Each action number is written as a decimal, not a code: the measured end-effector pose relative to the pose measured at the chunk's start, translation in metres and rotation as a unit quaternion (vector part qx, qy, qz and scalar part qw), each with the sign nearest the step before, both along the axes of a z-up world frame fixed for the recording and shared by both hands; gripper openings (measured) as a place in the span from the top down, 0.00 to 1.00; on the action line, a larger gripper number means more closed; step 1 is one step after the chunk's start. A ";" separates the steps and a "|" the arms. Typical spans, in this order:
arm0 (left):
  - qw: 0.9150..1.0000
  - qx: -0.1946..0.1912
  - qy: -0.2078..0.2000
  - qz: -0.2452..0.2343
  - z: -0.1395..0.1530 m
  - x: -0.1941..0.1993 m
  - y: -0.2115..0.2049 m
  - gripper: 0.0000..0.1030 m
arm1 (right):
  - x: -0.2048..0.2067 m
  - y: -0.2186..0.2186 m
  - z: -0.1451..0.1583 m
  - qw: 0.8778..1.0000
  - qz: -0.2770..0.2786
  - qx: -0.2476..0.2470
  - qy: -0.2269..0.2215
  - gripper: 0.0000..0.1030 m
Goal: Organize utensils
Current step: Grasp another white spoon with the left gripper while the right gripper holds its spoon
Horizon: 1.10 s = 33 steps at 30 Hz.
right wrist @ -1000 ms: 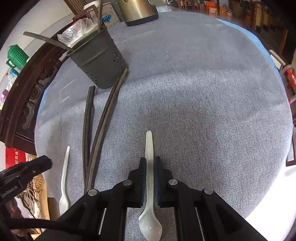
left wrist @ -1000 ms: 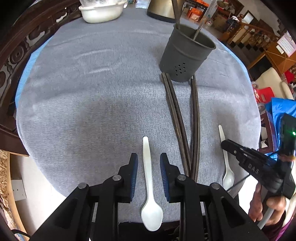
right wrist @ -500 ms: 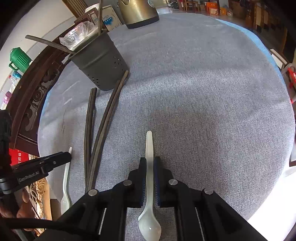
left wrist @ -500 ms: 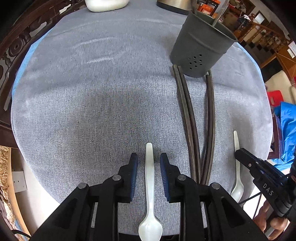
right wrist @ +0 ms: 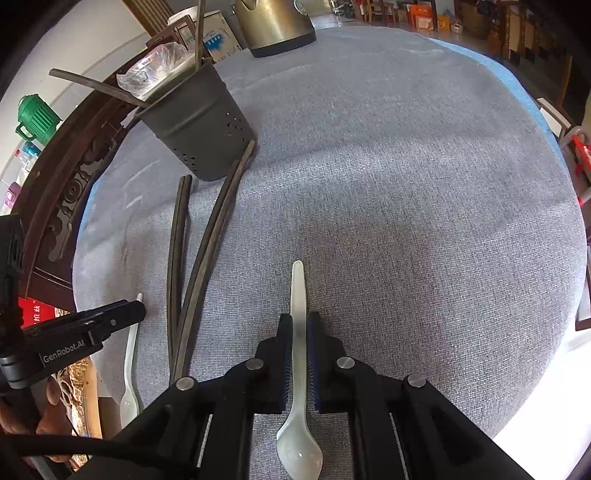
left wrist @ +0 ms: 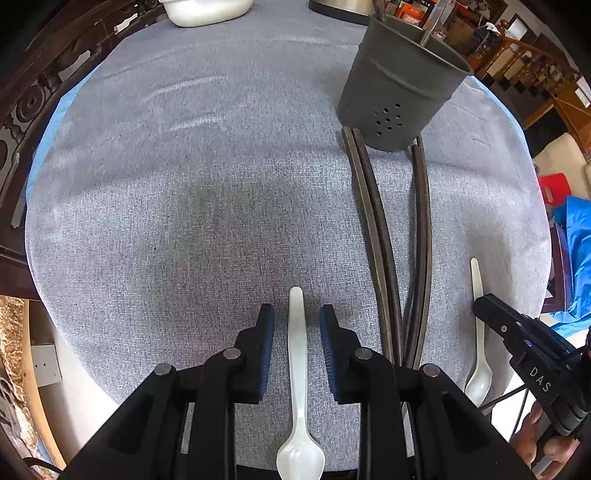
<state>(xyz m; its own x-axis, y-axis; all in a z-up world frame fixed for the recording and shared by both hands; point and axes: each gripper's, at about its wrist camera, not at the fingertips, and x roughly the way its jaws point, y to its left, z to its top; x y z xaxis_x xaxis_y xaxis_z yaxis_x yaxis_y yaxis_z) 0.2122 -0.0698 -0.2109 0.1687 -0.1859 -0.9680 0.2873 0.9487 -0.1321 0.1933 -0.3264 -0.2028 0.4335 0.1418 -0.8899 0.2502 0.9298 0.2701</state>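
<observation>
Right now your right claw [right wrist: 299,325] is closed down on the handle of a white plastic spoon [right wrist: 298,354], its blue pads pressed against both sides, the bowl end pointing back toward you and the handle tip reaching out past the fingertips over the grey cloth of the desk [right wrist: 424,203]. Your left claw [left wrist: 296,325] stands partly open, its pads on either side of a second white spoon [left wrist: 297,369] with a gap on each side, touching nothing; that spoon lies flat on the cloth with its bowl at the near edge of the desk. Between the two claws lie four dark chopsticks [left wrist: 391,258], in two pairs that meet near you and spread apart toward the dark grey utensil holder [left wrist: 399,88]. Their far tips reach the foot of the holder. It stands upright on the cloth with perforations low on its side, and a few utensils already lean inside it. Beyond it, at the far rim of the desk, sit a white bowl [left wrist: 207,9] and a brass-coloured kettle [right wrist: 275,26].
</observation>
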 end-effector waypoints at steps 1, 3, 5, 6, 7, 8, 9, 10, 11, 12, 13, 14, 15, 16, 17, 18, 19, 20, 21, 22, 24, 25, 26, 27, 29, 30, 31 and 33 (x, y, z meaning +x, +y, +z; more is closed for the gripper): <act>1.000 -0.001 0.002 0.000 0.000 0.000 -0.001 0.74 | 0.000 0.000 0.000 1.000 -0.001 0.001 0.001 0.91; 1.000 -0.003 0.004 0.005 -0.003 0.004 -0.001 0.74 | 0.001 -0.001 0.000 1.000 -0.001 0.000 0.002 0.90; 1.000 -0.002 0.006 0.008 -0.003 0.005 -0.002 0.74 | 0.002 -0.001 0.000 1.000 -0.002 0.001 0.004 0.91; 1.000 0.002 0.005 0.006 -0.003 0.005 -0.004 0.74 | 0.002 -0.001 0.000 1.000 -0.003 0.001 0.006 0.91; 1.000 0.005 0.004 0.005 -0.003 0.006 -0.005 0.74 | 0.003 -0.001 0.000 1.000 -0.003 0.001 0.007 0.91; 1.000 0.008 0.003 0.004 -0.004 0.007 -0.006 0.74 | 0.003 -0.001 0.000 1.000 -0.004 0.000 0.008 0.91; 1.000 0.010 0.002 0.003 -0.005 0.007 -0.008 0.74 | 0.004 -0.001 0.000 1.000 -0.004 -0.001 0.009 0.91; 1.000 0.013 -0.001 0.002 -0.005 0.007 -0.010 0.74 | 0.005 0.000 0.000 1.000 -0.003 -0.002 0.010 0.91; 1.000 0.015 -0.002 0.000 -0.005 0.007 -0.011 0.74 | 0.006 0.000 0.000 1.000 -0.002 -0.004 0.011 0.91; 1.000 0.018 -0.004 -0.003 -0.006 0.006 -0.013 0.74 | 0.007 0.000 0.000 1.000 -0.001 -0.005 0.012 0.91; 1.000 0.023 -0.006 -0.007 -0.006 0.006 -0.015 0.74 | 0.008 0.000 0.001 1.000 0.000 -0.005 0.015 0.91; 1.000 0.025 -0.008 -0.010 -0.006 0.005 -0.017 0.74 | 0.010 0.000 0.001 1.000 0.001 -0.004 0.020 0.91; 1.000 0.027 -0.009 -0.012 -0.007 0.005 -0.019 0.74 | 0.012 0.000 0.001 1.000 0.002 -0.003 0.026 0.91; 0.999 0.028 -0.009 -0.013 -0.007 0.005 -0.021 0.74 | 0.015 0.001 0.002 0.999 0.005 -0.003 0.035 0.91; 0.999 0.029 -0.008 -0.014 -0.007 0.006 -0.021 0.74 | 0.018 0.000 0.002 0.999 0.008 -0.004 0.043 0.91; 0.999 0.028 -0.007 -0.014 -0.008 0.007 -0.021 0.75 | 0.022 0.001 0.002 0.998 0.013 -0.006 0.054 0.91; 1.000 0.027 -0.005 -0.013 -0.008 0.009 -0.021 0.75 | 0.027 0.001 0.002 0.997 0.017 -0.007 0.069 0.91; 1.000 0.025 -0.002 -0.011 -0.007 0.006 -0.021 0.76 | 0.031 0.000 0.002 0.997 0.019 -0.006 0.080 0.90; 1.000 0.023 0.001 -0.010 -0.006 0.008 -0.021 0.77 | 0.036 0.000 0.002 0.995 0.021 -0.001 0.096 0.90; 1.000 0.021 0.005 -0.008 -0.006 0.010 -0.020 0.77 | 0.041 0.000 0.002 0.994 0.024 0.002 0.109 0.88; 1.000 0.021 0.011 -0.005 -0.006 0.014 -0.021 0.82 | 0.048 -0.002 0.002 0.991 0.021 0.007 0.130 0.88; 1.000 0.023 0.014 -0.005 -0.007 0.017 -0.019 0.82 | 0.051 -0.002 0.002 0.990 0.019 0.008 0.137 0.88; 1.000 0.024 0.018 -0.006 -0.007 0.019 -0.020 0.83 | 0.054 -0.001 0.002 0.990 0.019 0.004 0.142 0.88; 0.999 0.025 0.022 -0.006 -0.008 0.021 -0.020 0.85 | 0.055 0.000 0.002 0.989 0.021 0.001 0.145 0.88; 0.999 0.034 0.033 -0.009 -0.007 0.030 -0.023 0.87 | 0.061 0.001 0.002 0.988 0.024 -0.009 0.152 0.88; 0.999 0.035 0.038 -0.010 -0.008 0.032 -0.024 0.88 | 0.063 0.002 0.002 0.988 0.025 -0.013 0.154 0.88; 0.998 0.037 0.044 -0.011 -0.008 0.035 -0.025 0.88 | 0.066 0.004 0.002 0.987 0.029 -0.020 0.156 0.88; 0.998 0.042 0.054 -0.013 -0.008 0.041 -0.026 0.89 | 0.070 0.010 0.002 0.986 0.037 -0.034 0.159 0.88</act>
<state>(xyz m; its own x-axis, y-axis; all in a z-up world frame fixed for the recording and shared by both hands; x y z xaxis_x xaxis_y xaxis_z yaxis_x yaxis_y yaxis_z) 0.2532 -0.0961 -0.2193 0.0584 -0.1067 -0.9926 0.2996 0.9503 -0.0845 0.2637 -0.3168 -0.2009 0.1217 0.0972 -0.9878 0.2427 0.9621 0.1245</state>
